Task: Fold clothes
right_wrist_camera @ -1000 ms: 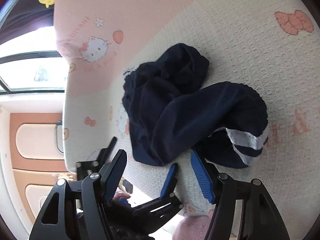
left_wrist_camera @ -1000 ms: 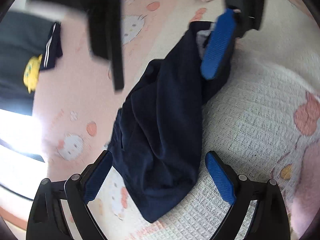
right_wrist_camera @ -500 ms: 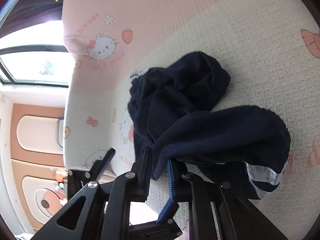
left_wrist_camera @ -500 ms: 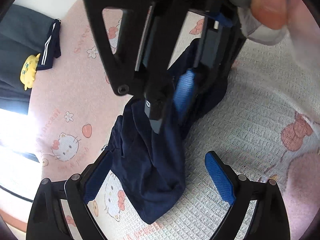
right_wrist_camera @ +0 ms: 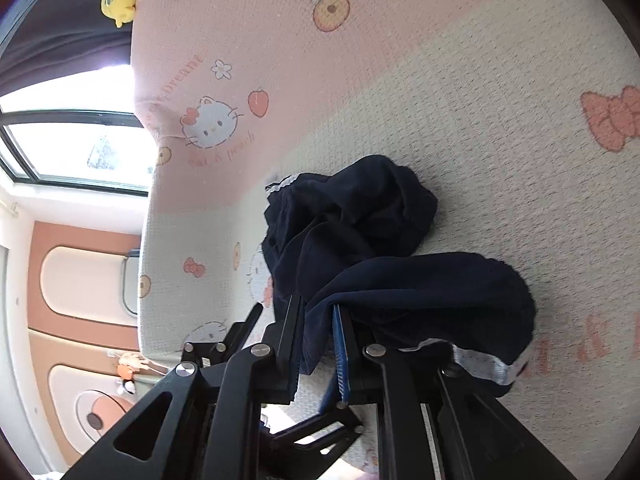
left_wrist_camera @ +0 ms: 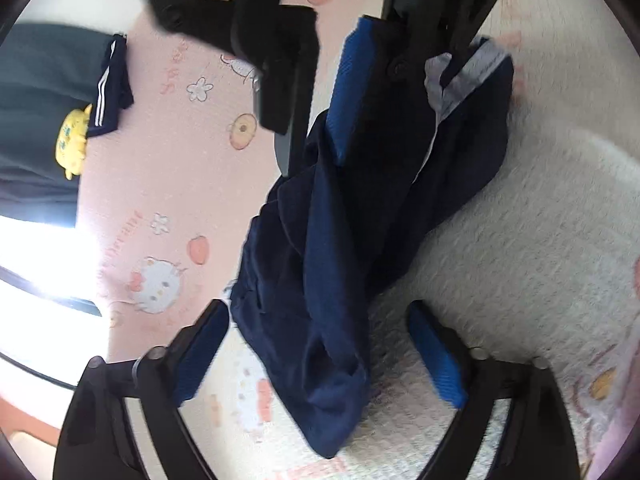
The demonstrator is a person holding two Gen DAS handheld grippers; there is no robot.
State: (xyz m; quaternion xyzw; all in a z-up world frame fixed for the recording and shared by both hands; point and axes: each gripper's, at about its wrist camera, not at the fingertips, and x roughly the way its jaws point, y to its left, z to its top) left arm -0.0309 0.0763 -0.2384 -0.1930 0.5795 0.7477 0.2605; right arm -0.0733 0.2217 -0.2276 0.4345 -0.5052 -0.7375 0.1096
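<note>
My right fingers (right_wrist_camera: 320, 344) are pressed together on a fold of the navy garment (right_wrist_camera: 384, 264), and the cloth comes out between them and hangs over their tips. My left fingers (left_wrist_camera: 320, 360) are spread wide, and the lower end of the garment (left_wrist_camera: 320, 280) lies between them without touching either blue pad.

From my left side I see the right fingers (left_wrist_camera: 360, 92) from the front: they come down from above and grip the upper part of the cloth, beside a grey-white band at its hem. This view shows the garment stretched long, its long axis going from my left fingers away and up toward the right fingers, with the narrow end pointing back at me. The picture is a little blurred.

From my right side the same garment looks different, more a crumpled heap. One rounded lump lies ahead of my fingers on the bed cover (right_wrist_camera: 480, 120), and a second thick fold goes to the right of them, ending in the pale band. Here its long axis I cannot tell well.

Only the right view shows the window (right_wrist_camera: 72, 148) and the orange wall panels far to the left. The yellow plush toy (left_wrist_camera: 72, 140) and a dark striped cloth (left_wrist_camera: 110, 88) appear in both views, well apart from my fingers
</note>
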